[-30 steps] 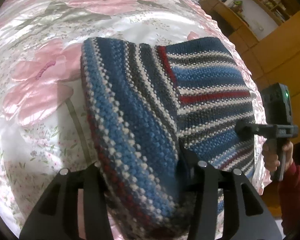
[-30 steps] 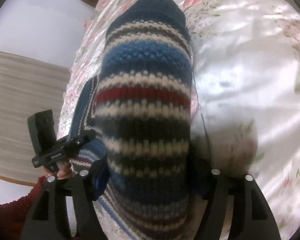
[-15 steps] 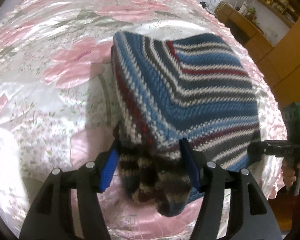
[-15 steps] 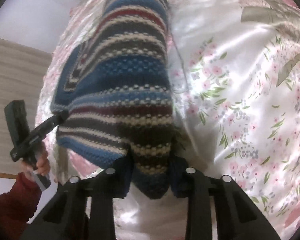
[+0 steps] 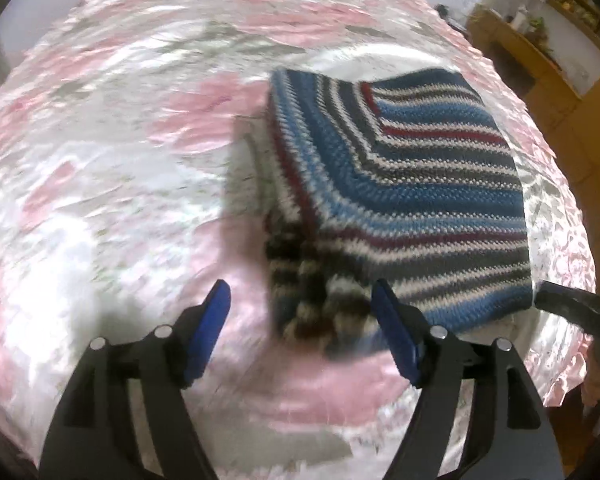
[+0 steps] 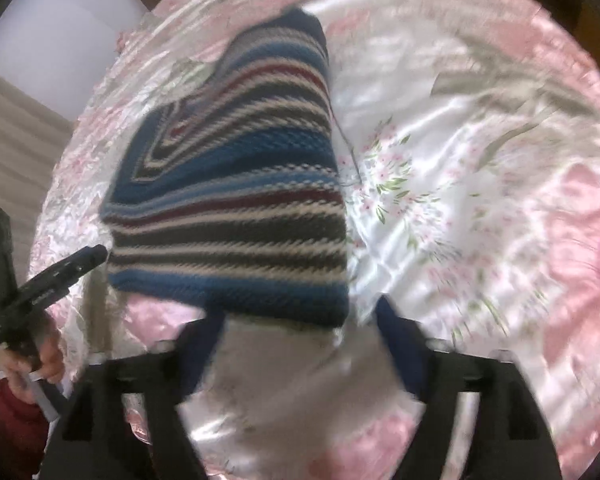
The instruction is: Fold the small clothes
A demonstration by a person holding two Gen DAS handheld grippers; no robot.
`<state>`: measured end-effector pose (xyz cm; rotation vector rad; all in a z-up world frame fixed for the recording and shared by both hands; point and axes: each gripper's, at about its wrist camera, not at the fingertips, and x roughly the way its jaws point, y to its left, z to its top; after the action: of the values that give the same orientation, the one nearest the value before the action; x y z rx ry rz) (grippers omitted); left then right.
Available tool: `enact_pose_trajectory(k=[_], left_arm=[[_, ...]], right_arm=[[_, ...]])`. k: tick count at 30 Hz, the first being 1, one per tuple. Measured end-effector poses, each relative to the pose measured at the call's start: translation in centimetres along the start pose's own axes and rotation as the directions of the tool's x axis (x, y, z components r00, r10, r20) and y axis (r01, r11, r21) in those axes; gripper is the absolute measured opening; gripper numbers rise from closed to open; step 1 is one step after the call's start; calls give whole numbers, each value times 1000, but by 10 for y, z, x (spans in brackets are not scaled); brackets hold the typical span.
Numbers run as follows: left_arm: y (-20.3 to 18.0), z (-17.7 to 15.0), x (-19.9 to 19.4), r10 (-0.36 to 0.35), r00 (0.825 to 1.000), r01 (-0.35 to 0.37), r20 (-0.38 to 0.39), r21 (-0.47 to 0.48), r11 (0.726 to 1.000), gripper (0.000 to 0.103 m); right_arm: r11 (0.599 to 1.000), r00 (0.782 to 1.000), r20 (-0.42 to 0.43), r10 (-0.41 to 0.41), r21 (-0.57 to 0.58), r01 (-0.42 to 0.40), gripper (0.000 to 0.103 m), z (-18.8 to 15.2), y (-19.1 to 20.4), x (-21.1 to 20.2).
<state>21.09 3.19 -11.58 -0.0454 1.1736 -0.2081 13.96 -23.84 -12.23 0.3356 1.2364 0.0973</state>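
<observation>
A striped knit (image 5: 412,200) lies folded on the floral satin bedspread (image 5: 100,160), a bunched part at its near edge. The left tongs (image 5: 300,320) gape wide just before that bunched part, holding nothing. The right tongs (image 6: 300,344) likewise stand wide apart and empty at the knit's near edge.

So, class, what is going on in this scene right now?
A person holds a two-finger gripper in each hand over a bed with a pink floral satin cover. A striped knitted garment lies folded on it. The left gripper and the right gripper are both open, fingers apart at the garment's near edge, gripping nothing.
</observation>
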Motion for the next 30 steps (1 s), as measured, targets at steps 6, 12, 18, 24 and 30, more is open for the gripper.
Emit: enact_pose_trajectory(k=[6, 12, 18, 24, 30], left_arm=[[-7, -26, -46, 85, 996, -85, 34, 21, 996, 85], [-12, -53, -76, 100, 995, -100, 28, 18, 995, 87], [-15, -70, -100, 103, 994, -103, 39, -11, 995, 87], [-24, -81, -121, 113, 991, -114, 70, 8, 993, 88], [-27, -89, -135, 118, 989, -120, 92, 14, 993, 88]], right_arm=[[996, 995, 61, -79, -35, 81, 99, -29, 30, -44], [987, 986, 82, -147, -54, 152, 99, -56, 54, -69], [973, 972, 110, -207, -77, 216, 99, -73, 78, -89], [975, 971, 130, -199, -78, 210, 99, -84, 90, -103], [970, 968, 140, -208, -100, 222, 99, -92, 99, -110]])
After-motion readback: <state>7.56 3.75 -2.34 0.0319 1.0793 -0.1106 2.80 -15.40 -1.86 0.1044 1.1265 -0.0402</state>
